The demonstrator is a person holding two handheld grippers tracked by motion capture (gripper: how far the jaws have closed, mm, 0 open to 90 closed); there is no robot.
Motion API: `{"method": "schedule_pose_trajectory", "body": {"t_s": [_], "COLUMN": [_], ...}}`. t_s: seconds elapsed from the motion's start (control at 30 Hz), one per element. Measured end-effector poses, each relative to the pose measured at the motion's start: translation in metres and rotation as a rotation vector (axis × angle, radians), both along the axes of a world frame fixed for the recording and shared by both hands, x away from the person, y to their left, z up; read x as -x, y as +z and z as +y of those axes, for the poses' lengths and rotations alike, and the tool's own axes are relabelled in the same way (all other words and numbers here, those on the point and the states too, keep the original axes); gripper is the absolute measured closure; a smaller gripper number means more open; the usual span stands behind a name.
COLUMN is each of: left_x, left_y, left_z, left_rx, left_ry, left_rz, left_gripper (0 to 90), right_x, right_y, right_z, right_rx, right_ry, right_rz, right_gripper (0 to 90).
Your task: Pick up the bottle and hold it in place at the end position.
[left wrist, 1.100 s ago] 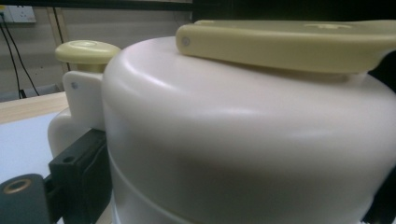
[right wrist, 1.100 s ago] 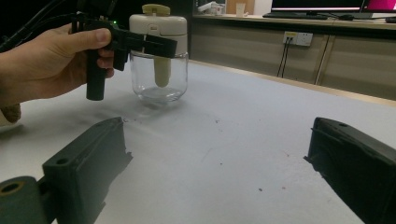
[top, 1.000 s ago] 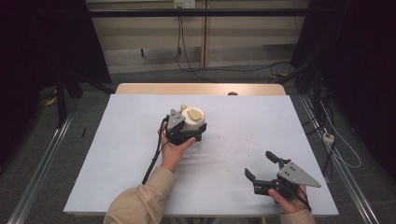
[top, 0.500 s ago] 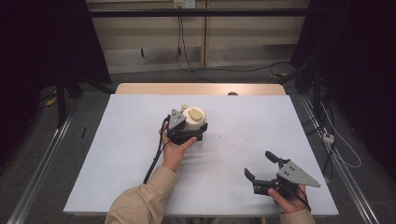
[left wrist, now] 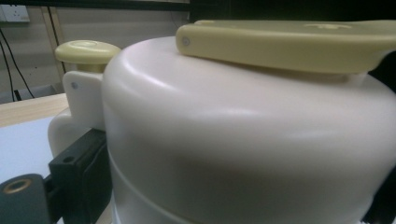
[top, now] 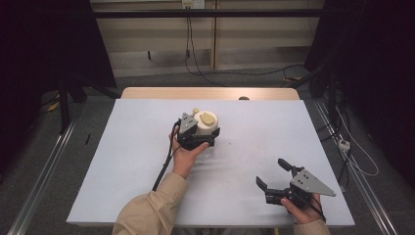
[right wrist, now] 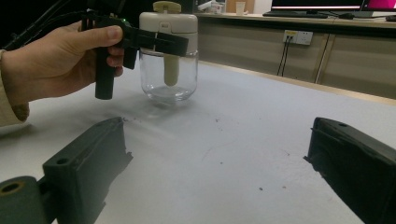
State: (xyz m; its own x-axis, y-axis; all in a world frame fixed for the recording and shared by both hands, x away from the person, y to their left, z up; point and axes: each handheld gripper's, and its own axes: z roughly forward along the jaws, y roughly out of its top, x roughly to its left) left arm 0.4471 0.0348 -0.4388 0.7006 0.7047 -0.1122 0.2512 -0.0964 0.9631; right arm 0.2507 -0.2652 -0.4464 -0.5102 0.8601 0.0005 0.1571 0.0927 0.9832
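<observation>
Jar [right wrist: 168, 60]: clear glass, cream lid with yellow knob, upright near table [top: 122, 161] centre.
Left gripper [top: 201, 139]: jaws clamped around cream lid, likely to steady or lift.
Right gripper [top: 274, 175]: jaws wide apart, holding nothing, resting well apart near front right edge, probably waiting.

Wall socket [right wrist: 299, 37], floor cables [top: 244, 73], monitors [right wrist: 322, 4].

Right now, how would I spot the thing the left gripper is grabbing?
Look at the pale table, near its middle. There the left gripper clamps its fingers around a jar: clear glass below, with a cream lid carrying a yellowish flap and knob. Nothing else stands on the table.
</observation>
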Motion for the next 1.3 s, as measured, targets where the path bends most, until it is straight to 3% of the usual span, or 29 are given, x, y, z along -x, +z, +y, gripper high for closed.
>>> {"method": "schedule_pose_trajectory", "body": {"t_s": [1.3], "left_x": [-0.005], "left_y": [-0.012], "left_z": [-0.008], "left_rx": [-0.004], "left_ry": [0.028], "left_rz": [0.018], "left_gripper": [6.5], "right_x": [0.000], "right_y": [0.000], "right_z": [0.000], "right_rx": [-0.003], "right_ry": [0.000], "right_rz": [0.002], "right_gripper": [4.0]}}
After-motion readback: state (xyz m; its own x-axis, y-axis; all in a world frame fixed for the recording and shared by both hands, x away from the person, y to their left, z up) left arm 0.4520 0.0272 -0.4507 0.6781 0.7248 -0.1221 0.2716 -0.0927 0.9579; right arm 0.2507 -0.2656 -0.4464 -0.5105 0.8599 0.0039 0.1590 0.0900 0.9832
